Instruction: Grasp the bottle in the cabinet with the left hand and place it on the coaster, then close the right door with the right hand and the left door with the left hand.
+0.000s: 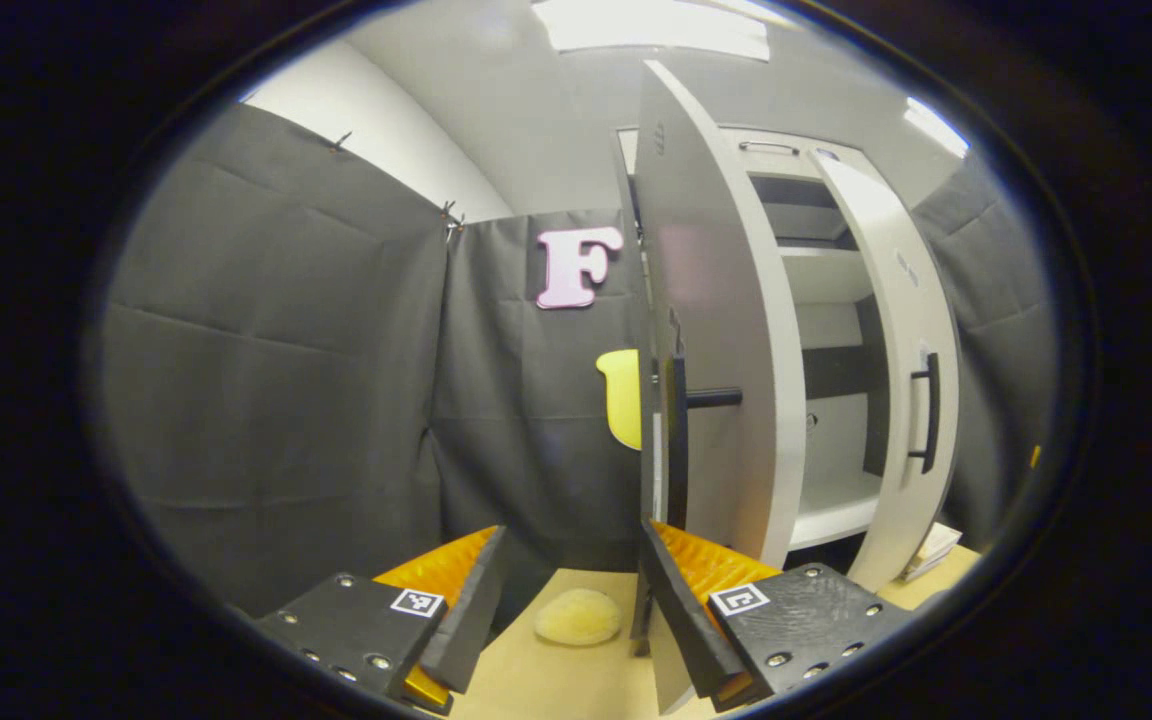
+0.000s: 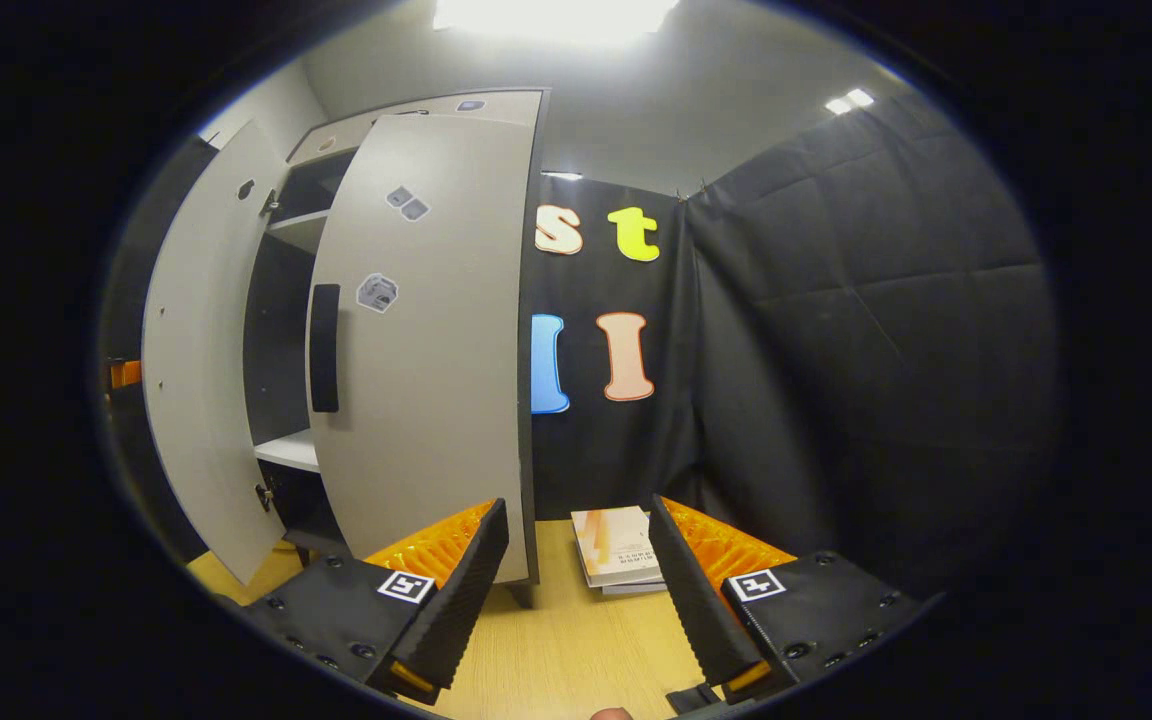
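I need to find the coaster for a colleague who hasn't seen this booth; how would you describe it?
Start at the tall pale cabinet with both doors open. On the wooden table before it lies the coaster: a small, round, pale yellow, fuzzy-looking pad, unlike the rectangular books nearby.

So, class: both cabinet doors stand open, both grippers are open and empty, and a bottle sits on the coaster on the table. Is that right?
Not quite. In the left gripper view the coaster on the table is bare; no bottle sits on it. Both cabinet doors stand open, and the left gripper and right gripper are open and empty.
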A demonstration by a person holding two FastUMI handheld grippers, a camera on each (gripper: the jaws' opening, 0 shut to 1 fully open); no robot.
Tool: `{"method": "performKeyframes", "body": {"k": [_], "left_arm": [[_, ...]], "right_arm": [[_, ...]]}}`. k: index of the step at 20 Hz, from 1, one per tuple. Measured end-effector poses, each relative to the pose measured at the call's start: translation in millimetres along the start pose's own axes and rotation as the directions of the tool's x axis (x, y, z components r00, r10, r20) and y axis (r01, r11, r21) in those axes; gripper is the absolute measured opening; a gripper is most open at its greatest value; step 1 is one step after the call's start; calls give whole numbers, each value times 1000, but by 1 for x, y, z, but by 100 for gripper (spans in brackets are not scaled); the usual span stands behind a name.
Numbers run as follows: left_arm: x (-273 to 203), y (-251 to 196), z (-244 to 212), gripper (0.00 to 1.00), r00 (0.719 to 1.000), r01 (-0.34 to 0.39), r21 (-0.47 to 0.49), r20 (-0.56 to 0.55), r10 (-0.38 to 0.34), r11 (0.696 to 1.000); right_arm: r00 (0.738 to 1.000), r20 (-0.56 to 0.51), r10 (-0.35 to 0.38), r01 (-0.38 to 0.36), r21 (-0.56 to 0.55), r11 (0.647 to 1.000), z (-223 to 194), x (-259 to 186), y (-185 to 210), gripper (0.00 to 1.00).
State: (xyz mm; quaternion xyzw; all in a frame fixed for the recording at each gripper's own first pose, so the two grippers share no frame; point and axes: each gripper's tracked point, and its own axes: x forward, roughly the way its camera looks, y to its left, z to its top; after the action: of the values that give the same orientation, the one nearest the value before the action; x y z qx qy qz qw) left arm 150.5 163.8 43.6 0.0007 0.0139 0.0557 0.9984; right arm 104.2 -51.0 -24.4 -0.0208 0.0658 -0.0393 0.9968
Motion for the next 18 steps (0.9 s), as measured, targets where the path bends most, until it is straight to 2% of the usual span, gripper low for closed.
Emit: {"method": "performKeyframes", "body": {"k": [1, 2, 3, 5, 6, 18], "left_arm": [[-1, -7, 1, 81, 1000, 11, -2, 2, -11, 1000], [-1, -13, 2, 81, 1000, 25, -5, 4, -25, 1000], [-1, -21, 3, 81, 999, 38, -6, 6, -38, 999], [0, -34, 5, 81, 998, 54, -7, 13, -53, 999], [-1, -40, 5, 81, 998, 60, -9, 14, -60, 998], [5, -126, 6, 81, 985, 167, -59, 42, -165, 984]], "right_arm": [[1000, -2, 6, -6, -1, 1000, 0, 1, 1, 91], [1000, -4, 10, -10, -2, 1000, -1, 2, 1, 87], [1000, -4, 11, -11, -3, 1000, -1, 3, 0, 91], [1000, -5, 12, -12, -2, 1000, -1, 3, -4, 91], [1000, -4, 11, -11, -1, 1000, -1, 3, -6, 87], [998, -11, -59, 59, -6, 998, -3, -1, -56, 87]]}}
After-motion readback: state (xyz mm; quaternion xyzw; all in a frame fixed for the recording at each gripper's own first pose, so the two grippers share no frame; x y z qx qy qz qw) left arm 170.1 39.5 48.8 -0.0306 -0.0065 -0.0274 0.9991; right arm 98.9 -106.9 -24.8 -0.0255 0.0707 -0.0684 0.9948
